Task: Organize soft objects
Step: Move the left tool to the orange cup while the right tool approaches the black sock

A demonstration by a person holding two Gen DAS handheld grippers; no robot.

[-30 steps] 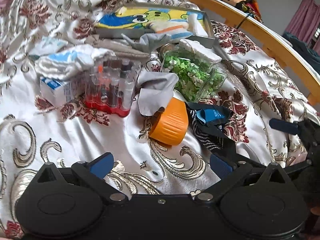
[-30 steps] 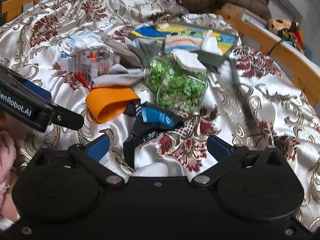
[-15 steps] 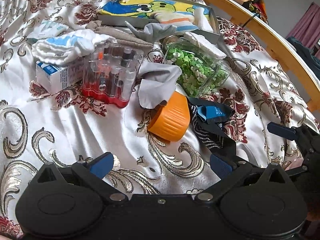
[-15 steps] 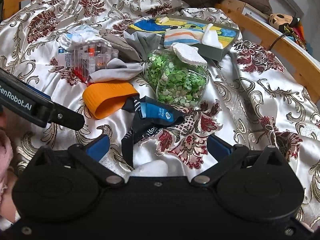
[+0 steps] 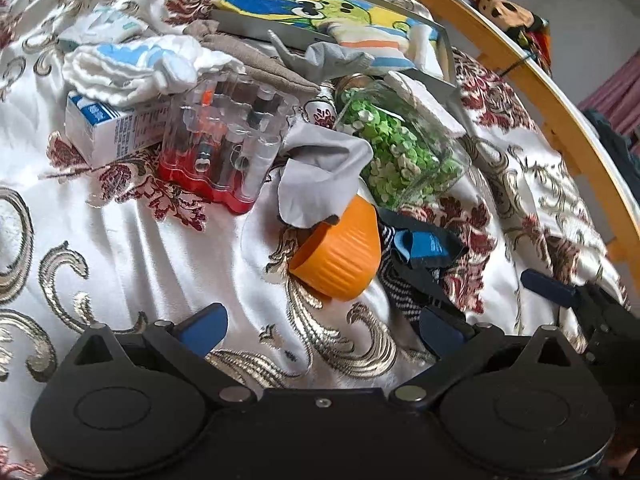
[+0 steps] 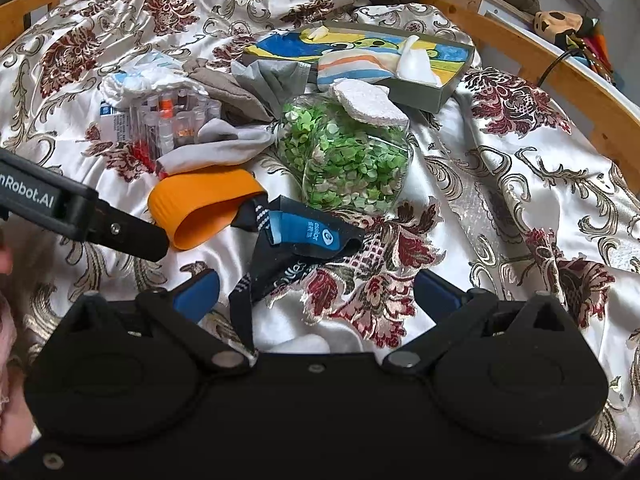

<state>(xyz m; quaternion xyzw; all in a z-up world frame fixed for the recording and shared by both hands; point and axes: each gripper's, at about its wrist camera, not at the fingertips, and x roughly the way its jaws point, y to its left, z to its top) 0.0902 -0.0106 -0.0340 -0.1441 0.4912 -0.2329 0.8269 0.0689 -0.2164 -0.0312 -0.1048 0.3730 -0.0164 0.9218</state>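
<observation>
Two grippers, left (image 5: 322, 330) and right (image 6: 316, 294), both spread wide, holding nothing, low over satin bedspread (image 6: 500, 184). Early stage by the look: few soft pieces in far cartoon-printed tray (image 6: 454, 88). Nearest: black-and-blue sock (image 6: 304, 240), just beyond right gripper, beside orange cup (image 6: 200, 208); grey sock (image 6: 218, 148) behind. Next, probably: advance, straddle sock, pinch. Wooden bed rail (image 6: 560, 80) at right.
</observation>
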